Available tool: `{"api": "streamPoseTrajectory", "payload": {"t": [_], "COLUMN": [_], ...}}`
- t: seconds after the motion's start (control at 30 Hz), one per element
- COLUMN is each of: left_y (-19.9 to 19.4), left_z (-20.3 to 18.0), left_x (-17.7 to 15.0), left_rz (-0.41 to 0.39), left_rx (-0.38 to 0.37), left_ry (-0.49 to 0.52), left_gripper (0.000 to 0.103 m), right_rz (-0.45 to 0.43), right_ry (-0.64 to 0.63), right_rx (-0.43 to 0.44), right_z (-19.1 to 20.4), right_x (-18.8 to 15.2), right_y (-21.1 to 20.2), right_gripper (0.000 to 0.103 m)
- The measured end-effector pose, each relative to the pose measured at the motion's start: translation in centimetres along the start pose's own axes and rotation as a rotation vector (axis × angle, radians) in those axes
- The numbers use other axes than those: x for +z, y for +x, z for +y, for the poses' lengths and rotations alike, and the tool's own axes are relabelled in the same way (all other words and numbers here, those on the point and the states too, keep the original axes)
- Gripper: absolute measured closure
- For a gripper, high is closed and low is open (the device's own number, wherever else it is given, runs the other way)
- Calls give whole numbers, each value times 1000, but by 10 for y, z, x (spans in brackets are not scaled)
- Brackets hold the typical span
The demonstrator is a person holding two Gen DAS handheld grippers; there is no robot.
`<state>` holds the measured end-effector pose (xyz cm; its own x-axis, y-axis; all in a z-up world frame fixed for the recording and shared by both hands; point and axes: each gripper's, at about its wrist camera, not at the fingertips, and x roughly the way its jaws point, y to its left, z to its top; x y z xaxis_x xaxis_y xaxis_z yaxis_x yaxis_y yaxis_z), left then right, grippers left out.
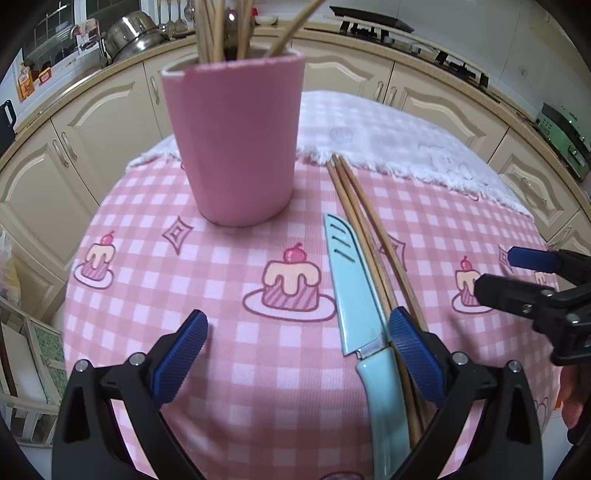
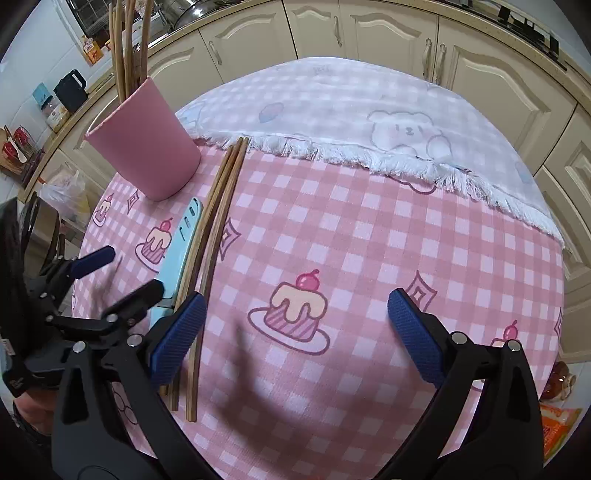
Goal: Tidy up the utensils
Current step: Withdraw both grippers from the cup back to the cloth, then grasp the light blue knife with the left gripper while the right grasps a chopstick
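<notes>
Two cloths cover the table: pink gingham cloth point(image 1: 229, 369) with cake prints fills most of both frames, and a white fringed towel point(image 2: 369, 110) with a bear print lies over its far part, across the upper middle and right of the right wrist view. Cream cabinets point(image 1: 74, 155) curve along the top and sides behind it.

Pink cup point(image 1: 236, 140) stands upright on the gingham, upper centre in the left wrist view, upper left in the right wrist view, with several bamboo chopsticks point(image 1: 218, 29) sticking out of it. Loose chopsticks point(image 1: 369, 229) lie flat on the cloth just right of the cup, running from the towel fringe down toward lower centre-right. Light blue knife point(image 1: 354, 288) in its sheath lies alongside them, touching on their left, handle toward the bottom of frame.

My left gripper point(image 1: 297, 332) is released, jaws wide apart, lower centre of the left wrist view; its right pad sits over the loose chopsticks near the knife handle, nothing grasped. My right gripper point(image 2: 295, 314) is also spread wide, lower centre of its own view, holding nothing, its left pad above the chopsticks.
</notes>
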<state>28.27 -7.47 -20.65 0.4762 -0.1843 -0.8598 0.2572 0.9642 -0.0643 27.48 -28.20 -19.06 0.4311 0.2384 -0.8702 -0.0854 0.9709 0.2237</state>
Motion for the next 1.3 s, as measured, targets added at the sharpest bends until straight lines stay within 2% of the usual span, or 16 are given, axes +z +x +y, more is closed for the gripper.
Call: {"api": "streamPoseTrajectory", "payload": {"t": [0.27, 0.5, 0.57, 0.63, 0.67, 0.73, 0.77, 0.83, 0.87, 0.97, 1.17, 1.23, 1.3], "left_y": [12, 17, 17, 13, 10, 8, 8, 8, 9, 10, -1, -4, -6], "left_z": [-1, -8, -10, -16, -17, -19, -19, -20, -20, -18, -4, 1, 8], "left_x": [4, 10, 11, 11, 11, 10, 10, 10, 11, 11, 5, 3, 2], "left_rz": [11, 4, 1, -5, -6, -4, -1, 12, 24, 25, 7, 5, 3], "left_rx": [32, 49, 37, 8, -9, -41, -69, -130, -166, -196, -180, -172, -159], "left_ry": [-14, 12, 18, 35, 40, 40, 38, 28, 18, 5, -8, -7, -3], "left_gripper": [6, 8, 15, 36, 42, 63, 68, 91, 92, 93, 96, 96, 96], "right_rz": [12, 16, 17, 20, 21, 22, 23, 31, 37, 55, 84, 95, 117], "right_ry": [-9, -14, -12, -11, -11, -15, -19, -29, -37, -65, -105, -116, -116], "right_rx": [3, -5, -8, -14, -16, -20, -21, -23, -26, -29, -40, -47, -60], "right_z": [0, 2, 2, 1, 2, 2, 3, 6, 9, 18, 36, 41, 43], "right_x": [4, 6, 6, 6, 6, 7, 7, 8, 9, 11, 21, 25, 28], "right_y": [3, 8, 8, 9, 9, 9, 9, 11, 13, 18, 31, 34, 39], "right_gripper": [6, 6, 6, 6, 6, 6, 6, 6, 6, 6, 7, 12, 26]}}
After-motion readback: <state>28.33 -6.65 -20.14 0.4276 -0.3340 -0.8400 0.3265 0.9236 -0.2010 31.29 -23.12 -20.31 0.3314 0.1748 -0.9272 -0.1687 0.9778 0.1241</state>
